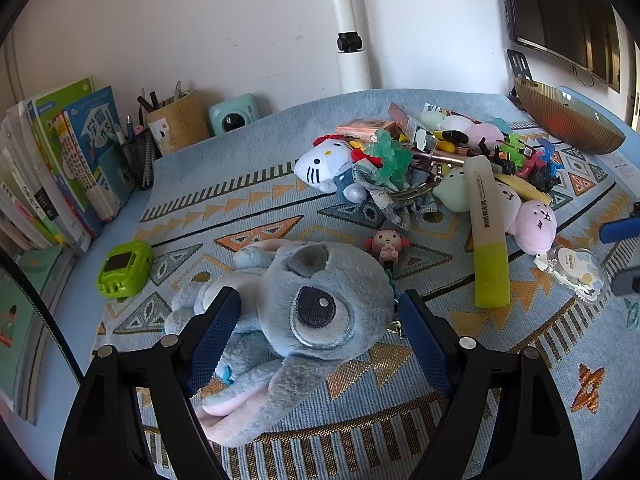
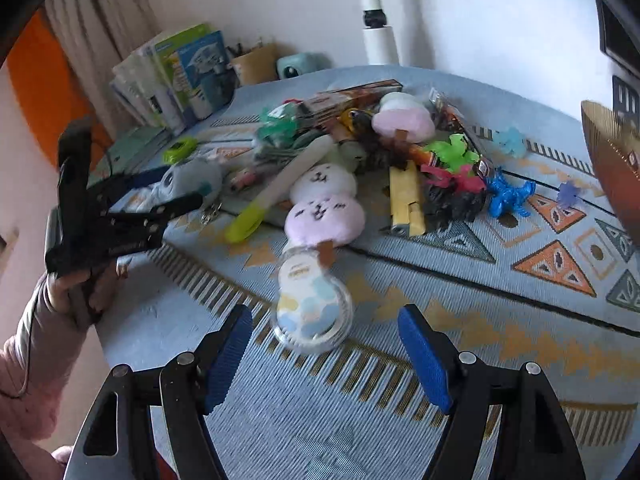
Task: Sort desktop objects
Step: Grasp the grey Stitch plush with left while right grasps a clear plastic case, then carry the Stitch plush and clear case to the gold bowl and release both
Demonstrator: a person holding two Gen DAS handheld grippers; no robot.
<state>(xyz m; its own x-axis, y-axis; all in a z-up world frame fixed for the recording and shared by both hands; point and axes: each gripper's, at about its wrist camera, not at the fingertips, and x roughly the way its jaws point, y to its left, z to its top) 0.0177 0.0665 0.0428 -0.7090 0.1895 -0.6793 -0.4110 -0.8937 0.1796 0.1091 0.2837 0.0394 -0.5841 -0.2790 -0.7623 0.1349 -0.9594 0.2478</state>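
A blue plush toy (image 1: 304, 312) with a big dark eye lies on the patterned mat. My left gripper (image 1: 316, 320) is open, its blue pads on either side of the plush's head; I cannot tell if they touch it. My right gripper (image 2: 324, 336) is open, and a clear round case (image 2: 312, 312) with pastel dots lies just ahead between its fingertips. A pile of toys (image 1: 440, 160) sits behind: a Hello Kitty plush (image 1: 324, 166), pink plushes (image 2: 324, 216), a yellow-tipped tube (image 1: 488, 232), small plastic figures (image 2: 508, 196).
Books (image 1: 60, 168) and pen holders (image 1: 176, 120) stand at the back left. A green gadget (image 1: 124, 268) lies at the mat's left. A ribbed brown bowl (image 1: 568, 120) stands at the back right. A white pole (image 1: 348, 32) rises behind the mat.
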